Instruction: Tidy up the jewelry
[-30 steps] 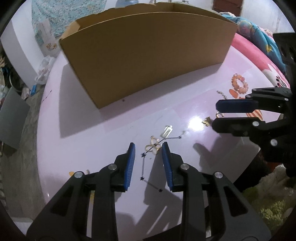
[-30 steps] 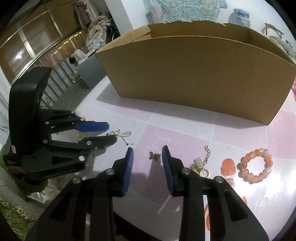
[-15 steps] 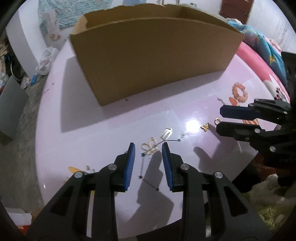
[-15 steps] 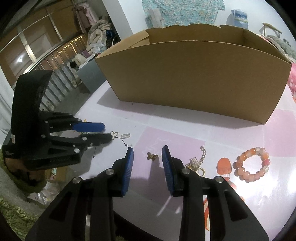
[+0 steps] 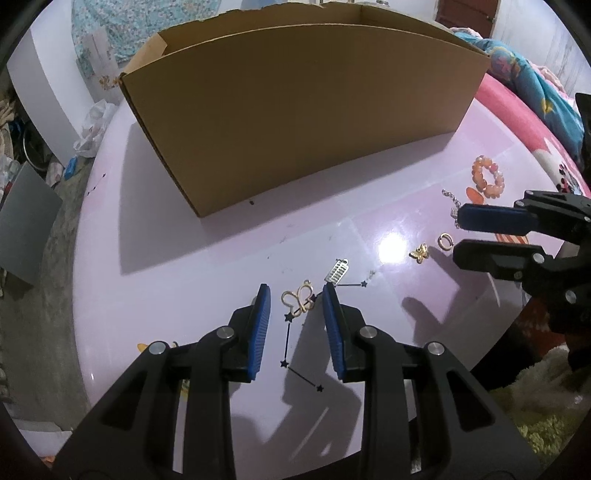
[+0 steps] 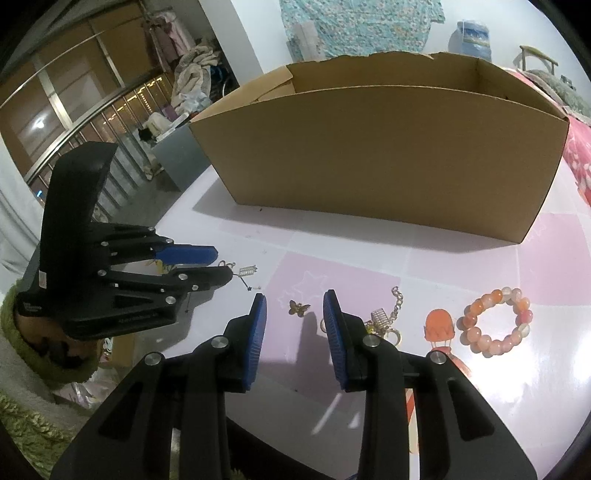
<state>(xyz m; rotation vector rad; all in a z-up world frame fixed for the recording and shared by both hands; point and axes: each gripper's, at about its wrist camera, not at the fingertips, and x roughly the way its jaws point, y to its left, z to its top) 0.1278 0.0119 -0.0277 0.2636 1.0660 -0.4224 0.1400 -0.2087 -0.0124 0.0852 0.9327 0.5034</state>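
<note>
The right gripper (image 6: 294,301) partly hides what seems a keychain (image 6: 384,320).

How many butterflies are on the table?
2. A gold wire butterfly lies between the left gripper's blue pads, and a smaller gold butterfly charm lies between the right gripper's pads. The cardboard box might hide more.

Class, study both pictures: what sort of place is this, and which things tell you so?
Probably a bedroom in a home: bedding with a blue quilt beside the pink table, clothes heaped behind, and a patterned cloth on the wall.
</note>
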